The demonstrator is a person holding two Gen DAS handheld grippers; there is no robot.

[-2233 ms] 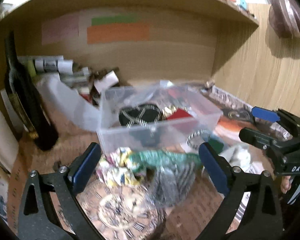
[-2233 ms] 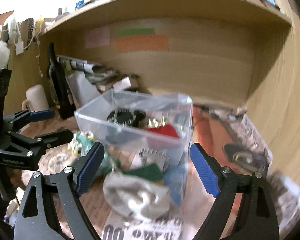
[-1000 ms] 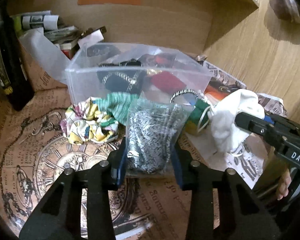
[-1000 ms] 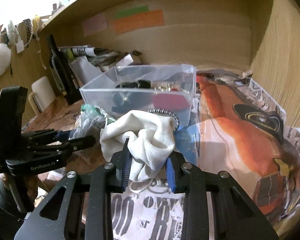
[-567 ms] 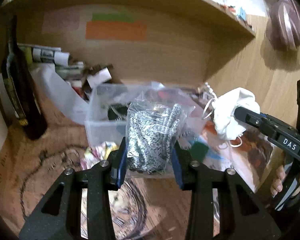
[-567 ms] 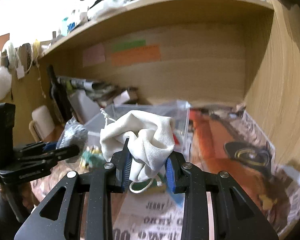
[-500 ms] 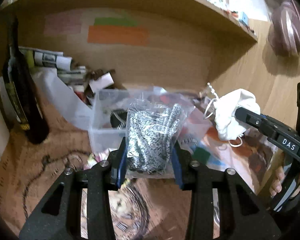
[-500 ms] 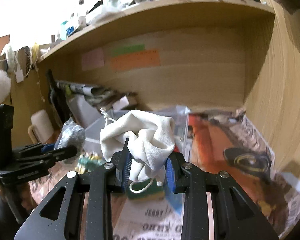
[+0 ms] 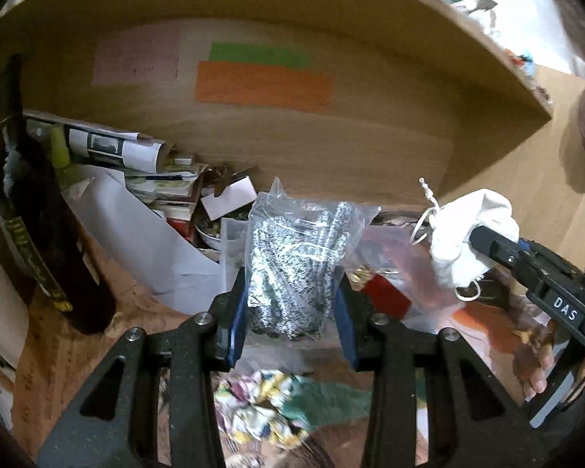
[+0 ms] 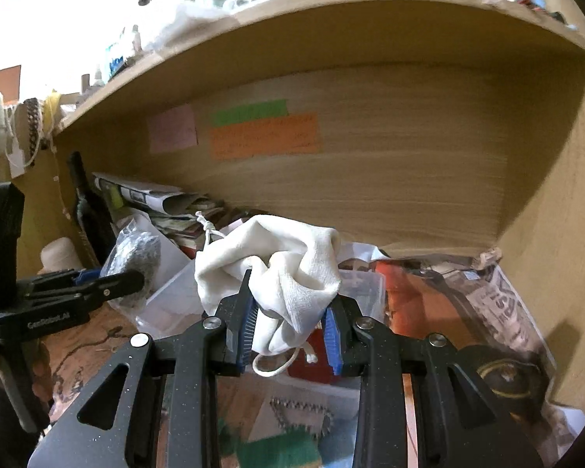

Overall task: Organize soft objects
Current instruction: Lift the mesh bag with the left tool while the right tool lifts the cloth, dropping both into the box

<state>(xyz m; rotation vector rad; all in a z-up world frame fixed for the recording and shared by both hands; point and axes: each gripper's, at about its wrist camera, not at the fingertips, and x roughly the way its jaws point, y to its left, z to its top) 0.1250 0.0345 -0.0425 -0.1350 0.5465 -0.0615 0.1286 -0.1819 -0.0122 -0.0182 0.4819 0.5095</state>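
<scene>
Wooden shelf alcove with 3 coloured notes on its back wall. Left of the clear plastic bin (image 10: 364, 286) stands a dark bottle (image 9: 31, 234). Since 1 second ago both grippers have lifted off the table and now hover above the bin. The left gripper (image 9: 291, 304) is clamped on a clear bag of speckled cords (image 9: 296, 261); the right gripper (image 10: 288, 331) is clamped on a white drawstring pouch (image 10: 277, 269). Dropping both in looks next.

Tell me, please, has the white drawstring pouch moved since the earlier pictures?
Yes. The white drawstring pouch, clamped in the right hand-held gripper, has risen from the newspaper to above the clear bin.
</scene>
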